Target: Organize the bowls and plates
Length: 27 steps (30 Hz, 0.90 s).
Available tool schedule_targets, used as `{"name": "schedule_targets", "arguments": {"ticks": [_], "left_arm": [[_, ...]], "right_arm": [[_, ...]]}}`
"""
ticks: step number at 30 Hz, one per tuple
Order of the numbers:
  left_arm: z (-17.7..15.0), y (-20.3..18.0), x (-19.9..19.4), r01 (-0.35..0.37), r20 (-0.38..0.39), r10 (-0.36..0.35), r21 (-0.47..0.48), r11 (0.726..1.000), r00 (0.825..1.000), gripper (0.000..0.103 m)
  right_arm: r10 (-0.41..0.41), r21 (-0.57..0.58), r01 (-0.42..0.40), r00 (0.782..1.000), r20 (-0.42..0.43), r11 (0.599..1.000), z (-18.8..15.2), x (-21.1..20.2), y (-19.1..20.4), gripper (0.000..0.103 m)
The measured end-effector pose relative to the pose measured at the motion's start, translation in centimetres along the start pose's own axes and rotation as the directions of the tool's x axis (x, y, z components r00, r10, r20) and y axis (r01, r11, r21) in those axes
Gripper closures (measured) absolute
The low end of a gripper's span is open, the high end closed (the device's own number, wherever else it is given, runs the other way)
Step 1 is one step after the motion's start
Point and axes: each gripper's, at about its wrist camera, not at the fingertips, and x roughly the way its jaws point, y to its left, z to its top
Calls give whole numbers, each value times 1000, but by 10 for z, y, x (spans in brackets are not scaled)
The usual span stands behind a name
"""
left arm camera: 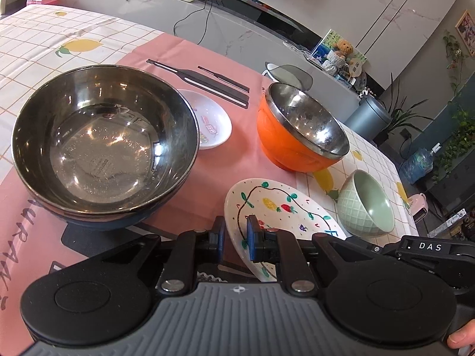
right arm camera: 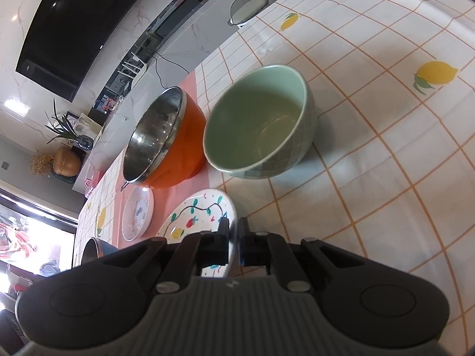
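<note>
From my left wrist camera, my left gripper point(left arm camera: 234, 238) sits at 6 o'clock, and its two black fingers point(left arm camera: 218, 237) pinch the near rim of the painted plate point(left arm camera: 276, 207). One finger is on the outside of the rim and the blue-padded one is on the inside. The plate has a green vine, a strawberry and a pineapple drawn on it, and it stretches away from my fingers toward 2 o'clock. At 9 o'clock is the big steel bowl point(left arm camera: 104, 145), sitting inside a dark bowl. Just behind it, at 12 o'clock, is a small white dish point(left arm camera: 210, 123). The orange bowl point(left arm camera: 297, 130) with a shiny inside stands at 1 o'clock on the pink mat point(left arm camera: 207, 56). The green bowl point(left arm camera: 366, 204) sits at 3 o'clock, close beside the plate, on the lemon tablecloth point(left arm camera: 44, 38). From my right wrist camera, my right gripper point(right arm camera: 234, 237) is at 6 o'clock, and its fingers point(right arm camera: 222, 243) are squeezed on the edge of the same painted plate point(right arm camera: 196, 219), which spreads out toward 10 o'clock. The green bowl point(right arm camera: 261, 124) stands at 12 o'clock, apart from my fingers. The orange bowl point(right arm camera: 172, 139) is at 11 o'clock, touching or almost touching the green one. The small white dish point(right arm camera: 138, 212) lies at 9 o'clock, just beside the plate.
</note>
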Motion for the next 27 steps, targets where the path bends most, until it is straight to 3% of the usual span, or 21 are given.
{"name": "schedule_targets", "arguments": {"ticks": [15,27], "left_arm": [[-16,7,-60,31,74,-37,88,996,997,87],[-44,39,-101,-28,77,22,79,996,997,87]], "right_arm": [[88,-50,-87,996,19,995,-35,-42,14,100],[119,-126,-124,992,-43,984,-89,-49,30,99]]}}
